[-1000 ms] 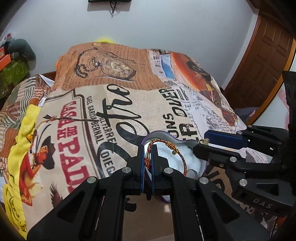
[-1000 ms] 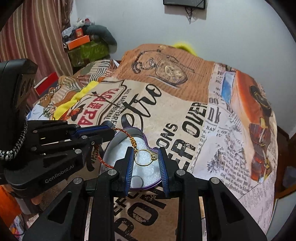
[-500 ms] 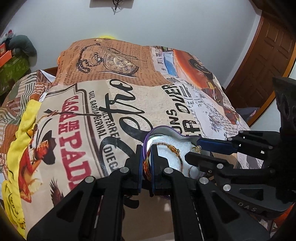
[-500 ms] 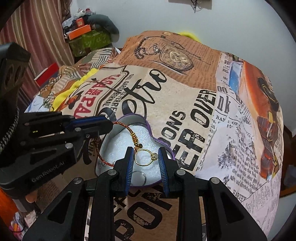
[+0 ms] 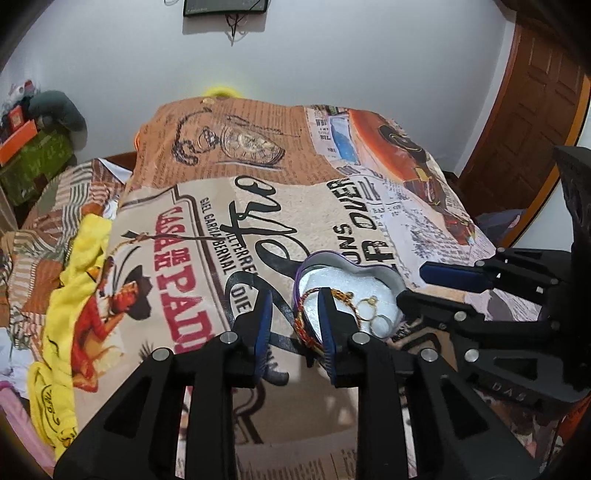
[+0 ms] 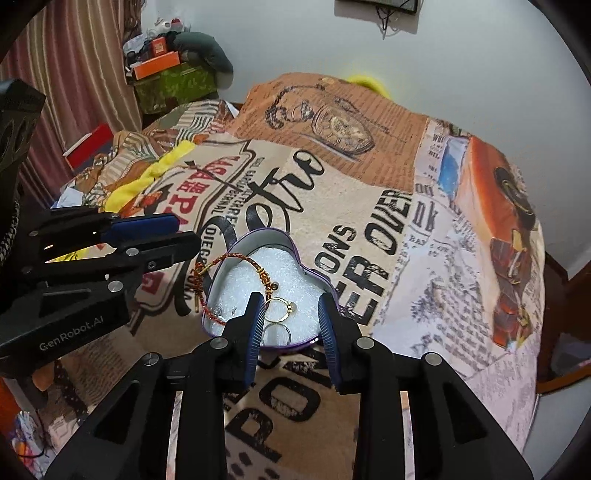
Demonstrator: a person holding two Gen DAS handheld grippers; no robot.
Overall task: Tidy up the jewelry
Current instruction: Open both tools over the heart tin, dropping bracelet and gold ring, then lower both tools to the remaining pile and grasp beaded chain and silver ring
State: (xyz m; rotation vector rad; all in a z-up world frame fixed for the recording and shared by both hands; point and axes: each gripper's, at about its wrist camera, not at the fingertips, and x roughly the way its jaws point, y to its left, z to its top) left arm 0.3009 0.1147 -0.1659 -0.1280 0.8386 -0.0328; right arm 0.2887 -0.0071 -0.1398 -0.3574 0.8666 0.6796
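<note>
Both views are evenly and softly lit, with no glare and only faint shadows under the black gripper arms at the bottom of the frame. Fisheye distortion bends the white wall (image 5: 332, 66) and wooden door (image 5: 532, 122) — corners fall to black vignette. Detail is slightly soft throughout, sharpest near center.

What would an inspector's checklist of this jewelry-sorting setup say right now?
Surface: printed blanket over a bed.
Job's things: heart-shaped tin with white padding; gold ring and silver ring inside; red-gold bracelet draped over its rim.
Clutter: yellow cloth, green box, orange box.
Claws: left claw has just been opening, bracelet between its fingers, unpressed; right claw open over the rings.
Cables: wire dangling below a wall frame.
Surroundings: white wall, wooden door, striped curtain.
</note>
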